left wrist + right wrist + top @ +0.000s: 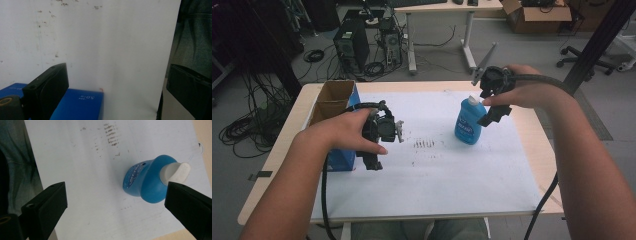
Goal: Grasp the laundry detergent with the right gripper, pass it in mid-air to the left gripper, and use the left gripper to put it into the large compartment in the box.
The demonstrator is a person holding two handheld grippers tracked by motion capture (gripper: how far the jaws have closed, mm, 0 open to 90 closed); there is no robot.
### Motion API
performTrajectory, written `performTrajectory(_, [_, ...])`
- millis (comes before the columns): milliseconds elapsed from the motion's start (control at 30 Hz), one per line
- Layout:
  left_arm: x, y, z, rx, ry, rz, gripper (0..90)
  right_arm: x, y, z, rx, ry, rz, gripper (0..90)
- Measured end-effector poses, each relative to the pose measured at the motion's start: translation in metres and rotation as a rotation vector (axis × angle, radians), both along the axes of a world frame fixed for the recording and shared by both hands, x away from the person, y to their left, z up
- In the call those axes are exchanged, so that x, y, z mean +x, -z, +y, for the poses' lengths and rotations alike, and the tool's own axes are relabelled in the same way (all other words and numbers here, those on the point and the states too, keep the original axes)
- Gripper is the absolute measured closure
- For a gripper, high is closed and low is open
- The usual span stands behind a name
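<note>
1. My right tongs (pixel 115 202) hover over the blue bottle (pixel 469 122), jaws spread wide and empty. I'm above its white cap (pixel 175 173) because I judge the neck the easiest place to grab.
2. The bottle stands upright on the white sheet (pixel 437 170), right of centre on the worktop (pixel 287 135), well apart from the box.
3. My left tongs (pixel 117 87) hang wide open too, holding nothing, just beside the blue box (pixel 343 107) at the left edge; probably parked near it to steady it.
4. Box top is open, ready to receive, I'd say.
</note>
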State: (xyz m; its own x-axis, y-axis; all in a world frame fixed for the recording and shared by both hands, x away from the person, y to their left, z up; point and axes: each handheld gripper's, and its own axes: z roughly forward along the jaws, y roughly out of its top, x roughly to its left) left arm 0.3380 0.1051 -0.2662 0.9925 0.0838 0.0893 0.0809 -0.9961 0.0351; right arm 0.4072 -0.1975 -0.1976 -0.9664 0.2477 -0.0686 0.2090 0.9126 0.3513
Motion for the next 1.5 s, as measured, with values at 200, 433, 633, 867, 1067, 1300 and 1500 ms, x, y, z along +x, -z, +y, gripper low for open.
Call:
performTrajectory(200, [0.001, 0.0, 0.0, -0.003, 0.002, 0.001, 4.4, -0.005, 0.009, -0.009, 0.042, 0.012, -0.028, 4.3])
performTrajectory(433, [0.003, 0.001, 0.002, -0.001, -0.001, 0.002, 4.5, -0.009, 0.023, -0.016, 0.081, 0.04, -0.059, 4.4])
performTrajectory(633, [0.004, 0.001, 0.002, -0.001, -0.002, 0.003, 4.5, -0.01, 0.029, -0.025, 0.118, 0.048, -0.068, 3.8])
performTrajectory(867, [0.005, 0.002, 0.0, 0.0, 0.0, 0.008, 4.5, -0.01, 0.039, -0.038, 0.153, 0.068, -0.064, 3.6])
performTrajectory(1067, [0.005, 0.002, 0.001, 0.009, -0.008, 0.009, 4.5, -0.011, 0.047, -0.05, 0.183, 0.095, -0.065, 3.4])
performTrajectory(1300, [0.004, 0.001, 0.001, 0.009, -0.005, 0.008, 4.5, -0.011, 0.06, -0.067, 0.248, 0.149, -0.082, 3.3])
performTrajectory(1500, [0.004, 0.0, 0.002, 0.009, -0.008, 0.008, 4.5, -0.01, 0.073, -0.076, 0.284, 0.175, -0.081, 3.1])
